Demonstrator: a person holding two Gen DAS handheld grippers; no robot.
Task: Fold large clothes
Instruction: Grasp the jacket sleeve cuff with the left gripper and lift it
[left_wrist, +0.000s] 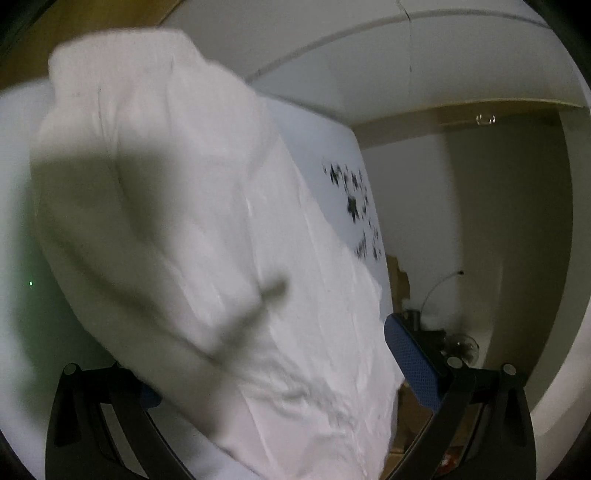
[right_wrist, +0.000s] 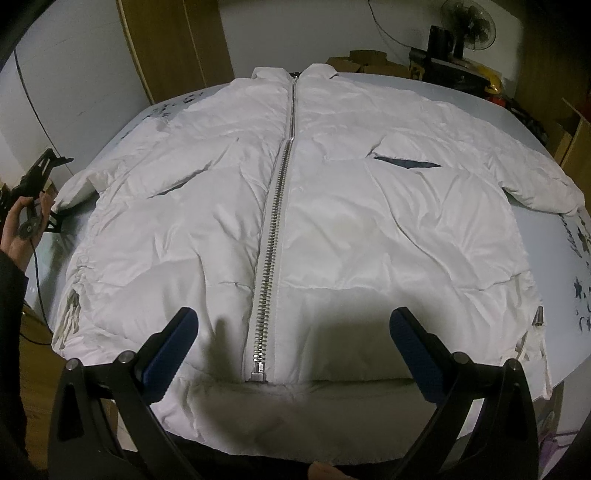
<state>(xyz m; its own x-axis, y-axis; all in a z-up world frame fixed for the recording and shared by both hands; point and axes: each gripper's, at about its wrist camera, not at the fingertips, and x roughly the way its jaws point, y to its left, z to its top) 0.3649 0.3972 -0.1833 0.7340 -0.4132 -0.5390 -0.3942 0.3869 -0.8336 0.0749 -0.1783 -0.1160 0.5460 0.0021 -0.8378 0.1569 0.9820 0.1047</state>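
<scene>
A white puffer jacket (right_wrist: 332, 206) lies flat, front up, on a pale table (right_wrist: 576, 206). Its silver zipper (right_wrist: 275, 221) is done up, and the collar points away from me. My right gripper (right_wrist: 293, 317) hovers open over the hem, one finger on each side of the zipper's lower end. At the far left a hand (right_wrist: 16, 229) holds my left gripper (right_wrist: 40, 184) by the cuff of the left sleeve (right_wrist: 75, 192). In the left wrist view that sleeve (left_wrist: 192, 229) fills the space between the wide-apart fingers of the left gripper (left_wrist: 291, 325). It hides the left finger; only the blue right pad (left_wrist: 410, 365) shows.
The table top carries black ink marks (right_wrist: 580, 291) near its right edge. Behind it stand a fan (right_wrist: 467, 22), cardboard boxes (right_wrist: 362, 62) and a wooden panel (right_wrist: 173, 44). A cable (right_wrist: 35, 266) hangs at the left, over a wooden floor.
</scene>
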